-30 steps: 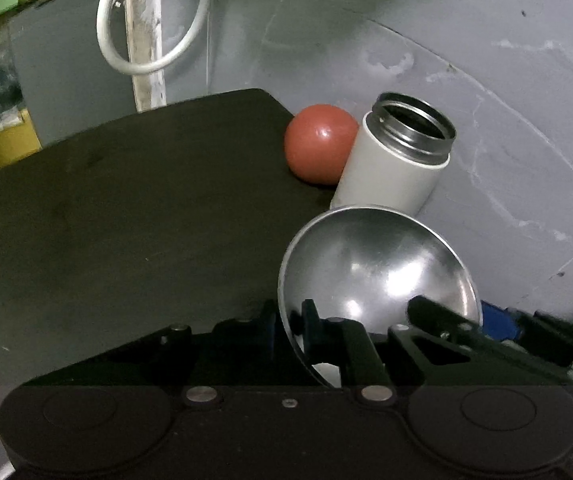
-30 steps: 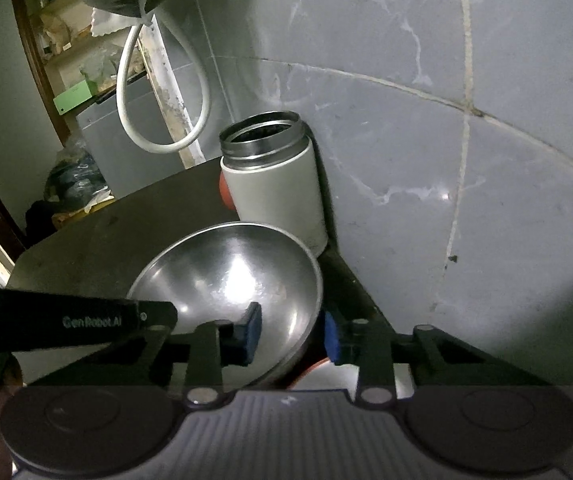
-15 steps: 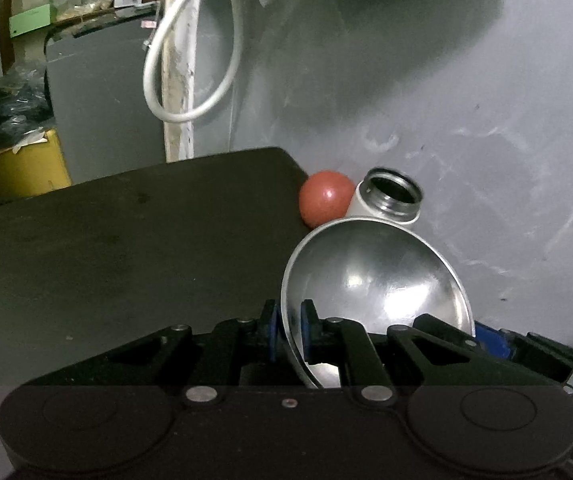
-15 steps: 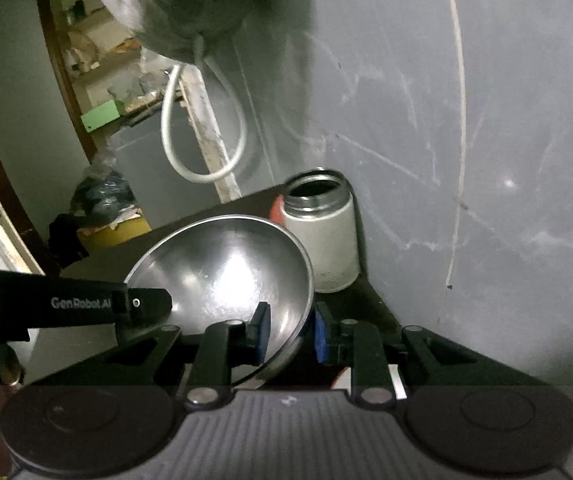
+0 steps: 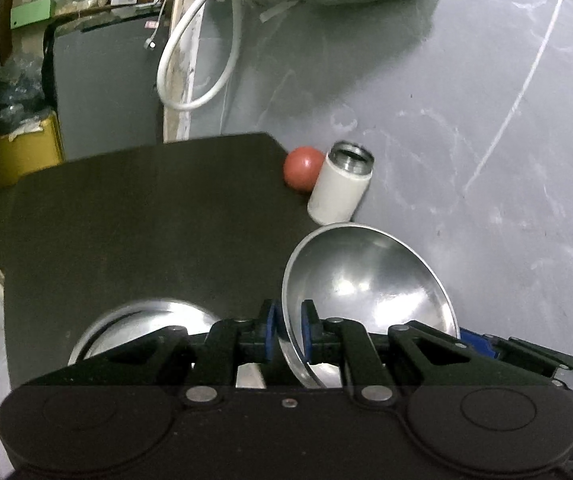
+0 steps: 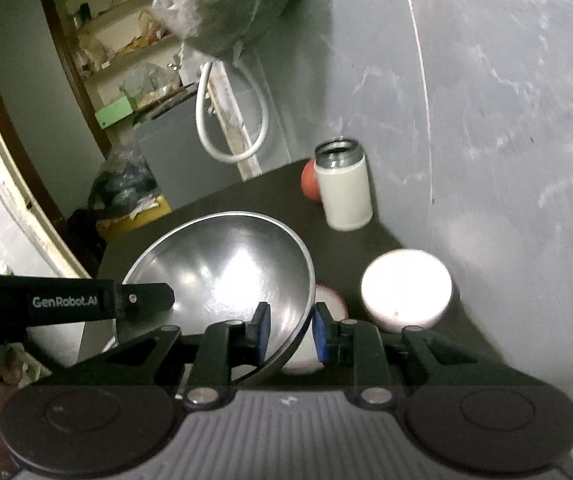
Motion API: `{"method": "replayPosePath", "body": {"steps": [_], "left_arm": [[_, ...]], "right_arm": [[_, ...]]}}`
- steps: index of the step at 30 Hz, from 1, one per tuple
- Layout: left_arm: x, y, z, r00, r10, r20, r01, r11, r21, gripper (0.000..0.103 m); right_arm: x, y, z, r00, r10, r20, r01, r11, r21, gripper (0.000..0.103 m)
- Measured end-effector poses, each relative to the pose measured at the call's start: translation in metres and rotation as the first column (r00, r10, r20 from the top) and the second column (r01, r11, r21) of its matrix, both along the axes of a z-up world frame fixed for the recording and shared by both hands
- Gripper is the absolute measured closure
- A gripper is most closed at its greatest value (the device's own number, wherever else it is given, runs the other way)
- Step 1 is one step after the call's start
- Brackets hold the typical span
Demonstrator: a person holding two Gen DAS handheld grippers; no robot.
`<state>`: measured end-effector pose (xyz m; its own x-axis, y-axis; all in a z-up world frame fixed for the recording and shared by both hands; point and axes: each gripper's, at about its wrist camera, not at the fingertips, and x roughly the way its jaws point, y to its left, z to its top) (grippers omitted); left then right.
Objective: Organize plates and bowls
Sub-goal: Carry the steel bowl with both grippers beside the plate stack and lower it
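I hold one steel bowl (image 5: 370, 292) between my two tongs. My left tongs (image 5: 288, 330) pinch its near rim, the blue pads narrow on the thin metal wall, one pad inside and one outside. My right tongs (image 6: 289, 330) clamp the rim on the opposite side in the same way, and in the right wrist view the same steel bowl (image 6: 222, 272) fills the middle, tilted so that its shiny hollow faces the camera. It hangs above the dark surface (image 5: 146, 216), touching nothing else that I can see.

The white flask (image 5: 340, 188) is my landmark. It stands upright and open-mouthed at the far edge of the surface, against the grey wall (image 5: 466, 100). One red ball (image 5: 303, 167) sits just beside the flask, on its left and slightly behind it. Nearer to me than the flask, on the left, one second metal dish (image 5: 146, 320) lies on the surface, half hidden behind my left tongs. In the right wrist view I count two pale round bowls nearer than the flask: one white bowl (image 6: 406, 288) on the right, glaring and blurred, and one smaller pale bowl (image 6: 332, 300) partly hidden behind the steel bowl. One white hose loop (image 5: 198, 68) hangs on the wall, left of the flask and above it.
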<state>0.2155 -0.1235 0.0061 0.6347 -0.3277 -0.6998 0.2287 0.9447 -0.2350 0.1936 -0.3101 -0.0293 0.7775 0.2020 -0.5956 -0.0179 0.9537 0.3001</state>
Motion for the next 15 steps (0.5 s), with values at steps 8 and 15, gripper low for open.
{"method": "replayPosePath", "body": {"steps": [8, 15], "left_arm": [[-0.048, 0.020, -0.027, 0.995, -0.013, -0.098, 0.011, 1.000, -0.024, 0.090], [-0.078, 0.030, -0.051, 0.983, -0.036, -0.181, 0.031, 0.999, -0.030, 0.087]], "right_arm": [[-0.054, 0.014, -0.017, 0.996, 0.040, -0.074, -0.042, 0.999, -0.021, 0.077], [-0.091, 0.023, -0.030, 0.986, 0.085, -0.142, -0.090, 0.996, -0.028, 0.077]]}}
